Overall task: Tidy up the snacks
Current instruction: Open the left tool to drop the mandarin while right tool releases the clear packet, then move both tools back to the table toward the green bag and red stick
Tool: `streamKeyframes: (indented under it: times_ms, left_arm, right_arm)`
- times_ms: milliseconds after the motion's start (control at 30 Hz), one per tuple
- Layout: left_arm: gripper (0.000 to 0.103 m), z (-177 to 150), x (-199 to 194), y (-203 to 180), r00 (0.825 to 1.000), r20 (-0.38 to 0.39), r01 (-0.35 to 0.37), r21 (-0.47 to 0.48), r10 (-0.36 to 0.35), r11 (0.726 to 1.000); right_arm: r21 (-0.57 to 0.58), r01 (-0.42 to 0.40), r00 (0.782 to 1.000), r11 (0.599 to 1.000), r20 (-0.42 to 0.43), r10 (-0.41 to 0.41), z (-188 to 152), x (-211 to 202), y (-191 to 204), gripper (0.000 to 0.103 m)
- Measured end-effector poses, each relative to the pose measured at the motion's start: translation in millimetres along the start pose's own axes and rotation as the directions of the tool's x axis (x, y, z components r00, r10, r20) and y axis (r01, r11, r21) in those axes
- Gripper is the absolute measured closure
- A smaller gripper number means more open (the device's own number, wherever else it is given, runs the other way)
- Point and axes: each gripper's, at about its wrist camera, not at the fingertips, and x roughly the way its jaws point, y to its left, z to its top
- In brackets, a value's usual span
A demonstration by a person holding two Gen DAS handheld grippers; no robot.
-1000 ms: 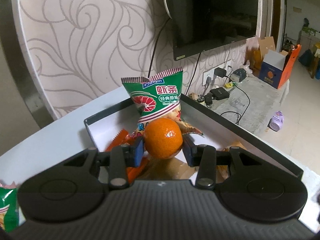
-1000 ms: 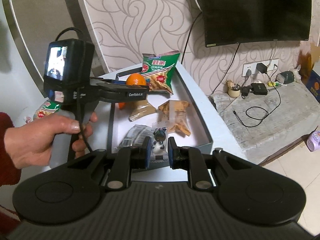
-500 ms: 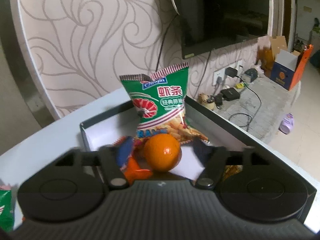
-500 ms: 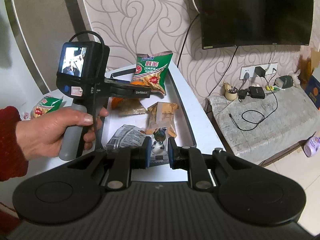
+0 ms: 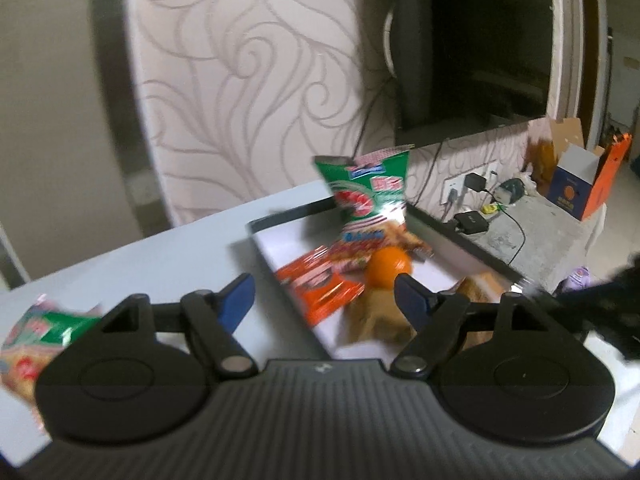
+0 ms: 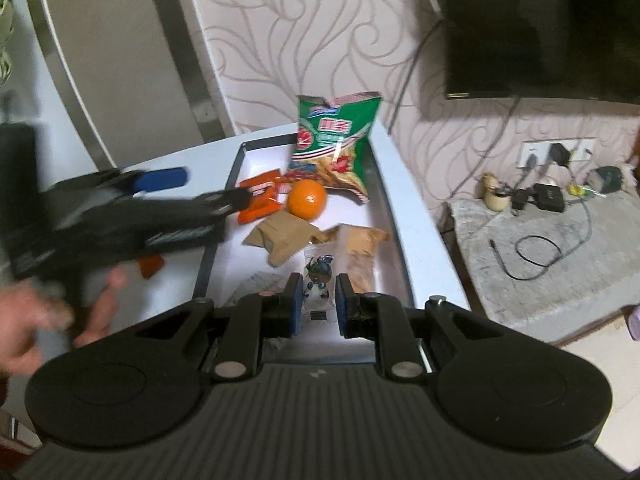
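Note:
An orange lies in the dark-rimmed white box beside an orange packet, below a leaning green shrimp-chip bag. My left gripper is open and empty, held above the box's left edge; it also shows blurred in the right wrist view. My right gripper is nearly closed over the box's near end, with a small clear packet with a cartoon figure between its pads; I cannot tell if it grips it. Brown wrapped snacks lie mid-box.
Another green snack bag lies on the white table to the left. A wall-mounted TV hangs behind. A grey stone ledge with chargers and cables sits lower right. A cardboard carton stands far right.
My left gripper opened and let the orange go into the box, then drew back to the left. The right gripper stayed over the box's near end.

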Motion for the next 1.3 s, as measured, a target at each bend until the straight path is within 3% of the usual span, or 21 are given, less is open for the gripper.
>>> streamKeyframes:
  times_ms: [300, 467, 533, 600, 700, 967, 1167, 1300]
  left_arm:
    - [0.025, -19.3, -40.9, 40.9, 0.995, -0.022, -0.098, -0.071, 0.096, 0.993]
    - [0.025, -27.2, -53.1, 52.5, 0.990, -0.028, -0.140, -0.063, 0.139, 0.988]
    - [0.025, -30.0, -56.8, 56.7, 0.988, -0.026, -0.154, -0.053, 0.153, 0.987]
    - [0.025, -31.8, -59.5, 61.9, 0.986, -0.024, -0.169, -0.048, 0.168, 0.985]
    - [0.025, -33.3, -61.8, 71.6, 0.982, -0.021, -0.191, -0.042, 0.190, 0.981]
    - [0.025, -35.9, -65.4, 108.6, 0.963, -0.018, -0.269, -0.041, 0.268, 0.962]
    - [0.024, -33.4, -60.2, 125.0, 0.963, -0.031, -0.268, -0.050, 0.267, 0.962]
    - [0.024, -30.9, -61.1, 130.7, 0.964, -0.029, -0.265, -0.054, 0.264, 0.963]
  right_arm:
    - [-0.056, -0.060, 0.998, 0.997, -0.037, 0.058, 26.7, 54.1, 18.4, 0.083]
    - [-0.075, -0.018, 0.999, 0.997, -0.040, 0.015, 32.6, 74.8, 26.1, 0.082]
    - [-0.050, -0.006, 0.999, 0.999, -0.046, 0.003, 32.1, 77.9, 23.2, 0.076]
    - [-0.030, 0.003, 0.999, 1.000, -0.036, -0.004, 32.2, 76.9, 22.3, 0.055]
    - [-0.011, 0.021, 1.000, 1.000, -0.008, -0.022, 30.3, 68.7, 21.5, 0.038]
    - [0.007, 0.006, 1.000, 1.000, 0.029, -0.006, 26.1, 42.8, 37.5, 0.037]
    - [-0.006, -0.027, 0.999, 1.000, 0.033, 0.027, 21.5, 33.7, 62.7, 0.036]
    - [-0.016, -0.063, 0.997, 0.998, 0.040, 0.064, 19.1, 27.6, 86.4, 0.029]
